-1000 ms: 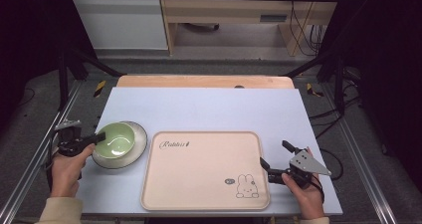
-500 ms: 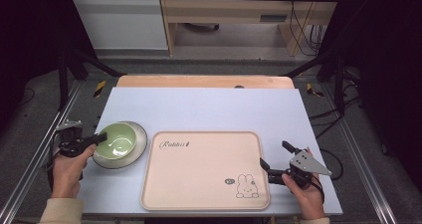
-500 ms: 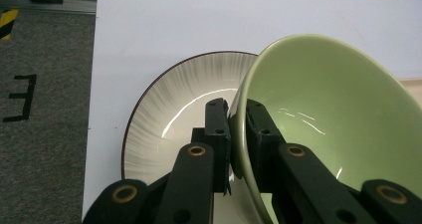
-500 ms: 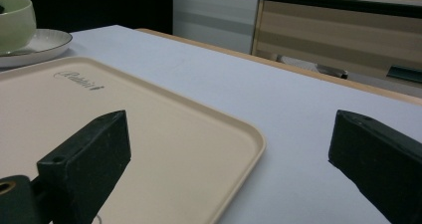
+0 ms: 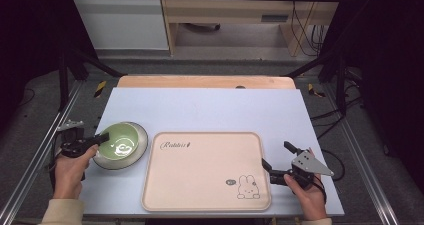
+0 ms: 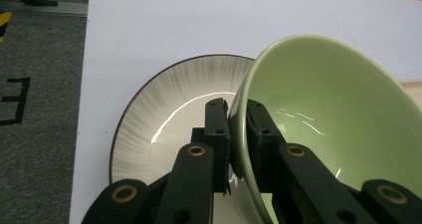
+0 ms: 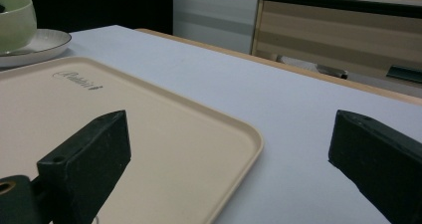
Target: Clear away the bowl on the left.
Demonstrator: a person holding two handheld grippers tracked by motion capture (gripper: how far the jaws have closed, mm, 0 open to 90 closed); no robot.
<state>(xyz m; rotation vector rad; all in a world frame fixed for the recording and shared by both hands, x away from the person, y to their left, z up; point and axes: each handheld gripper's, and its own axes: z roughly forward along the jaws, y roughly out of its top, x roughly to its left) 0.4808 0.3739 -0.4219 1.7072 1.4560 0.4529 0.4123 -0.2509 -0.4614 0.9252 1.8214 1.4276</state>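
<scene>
- Left gripper view: the left hand-held gripper (image 6: 237, 115) is clamped on the rim of the glossy pale green ceramic bowl (image 6: 328, 114), one jaw inside the wall and one outside. A rim pinch of this kind gives control of a round vessel that is too wide to span.
- The bowl is tilted in this grip, its near edge raised, over the shallow white ceramic plate with grey radial streaks and a dark rim (image 6: 164, 119). Judged from the tilt, the bowl is being lifted off or set onto the plate; which cannot be determined.
- High view: bowl and plate sit at the left side of the pale blue surface (image 5: 210, 110), just beside the beige rectangular plastic tray with a rabbit print (image 5: 205, 170).
- The tray lies flat and bare at the centre, probably as the destination for the dishes.
- Right gripper view: the right hand-held gripper (image 7: 229, 149) has its jaws spread wide with nothing between them. It rests low at the tray's right edge, likely positioned to steady the tray.
</scene>
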